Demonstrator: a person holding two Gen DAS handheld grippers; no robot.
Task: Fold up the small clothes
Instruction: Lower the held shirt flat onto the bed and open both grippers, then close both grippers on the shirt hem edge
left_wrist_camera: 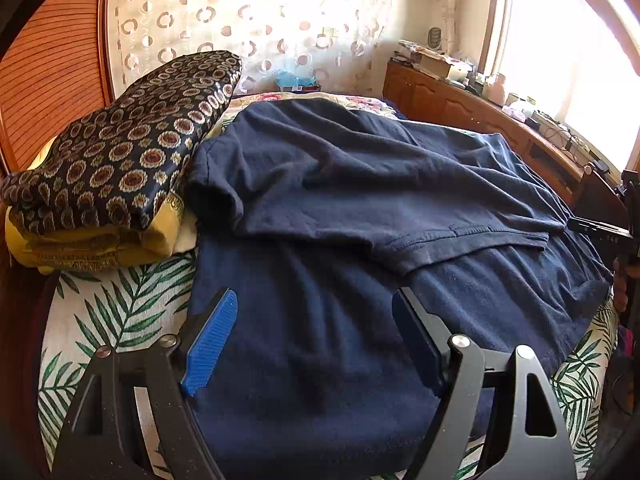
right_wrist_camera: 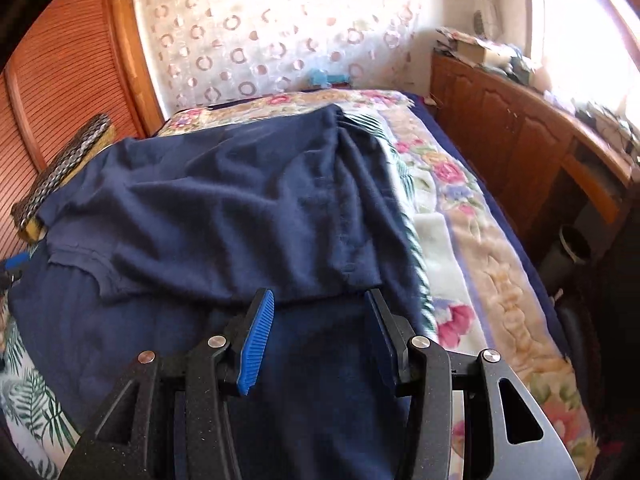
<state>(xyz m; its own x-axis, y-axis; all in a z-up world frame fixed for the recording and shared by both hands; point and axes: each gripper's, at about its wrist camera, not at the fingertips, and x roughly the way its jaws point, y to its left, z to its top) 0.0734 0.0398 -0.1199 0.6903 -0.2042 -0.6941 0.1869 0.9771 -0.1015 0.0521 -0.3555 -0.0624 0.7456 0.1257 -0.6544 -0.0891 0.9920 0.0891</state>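
One navy T-shirt (left_wrist_camera: 360, 184) is spread across the bed (left_wrist_camera: 120, 320), and it's partly folded: the upper half lies doubled over the lower half, with a hemmed sleeve edge resting on top near the middle. Two grippers are in play. The left gripper (left_wrist_camera: 316, 320) hovers over the near edge of the shirt, jaws wide apart, nothing between them but the dark cloth underneath; I count two blue pads (left_wrist_camera: 210, 344), one on each finger. The right gripper (right_wrist_camera: 320, 320) sits over the other side of the same shirt, its jaws also spread open and empty, right at the line where the folded layer ends; again two blue-faced fingers (right_wrist_camera: 256, 348). From the left camera you can just catch the right gripper's black body at the far right edge of the shirt. Off to the left of the shirt, touching its sleeve, is one stack of folded clothes (left_wrist_camera: 104, 184): I make out two pieces, a dark one with round medallion print on top and a yellow one below. The bed carries a palm-leaf sheet, and from the right side a floral blanket (right_wrist_camera: 472, 240) shows beside the shirt. One wooden cabinet (right_wrist_camera: 520, 128) runs along the right wall, cluttered on top, and a circle-patterned curtain (left_wrist_camera: 260, 20) hangs behind the bed.
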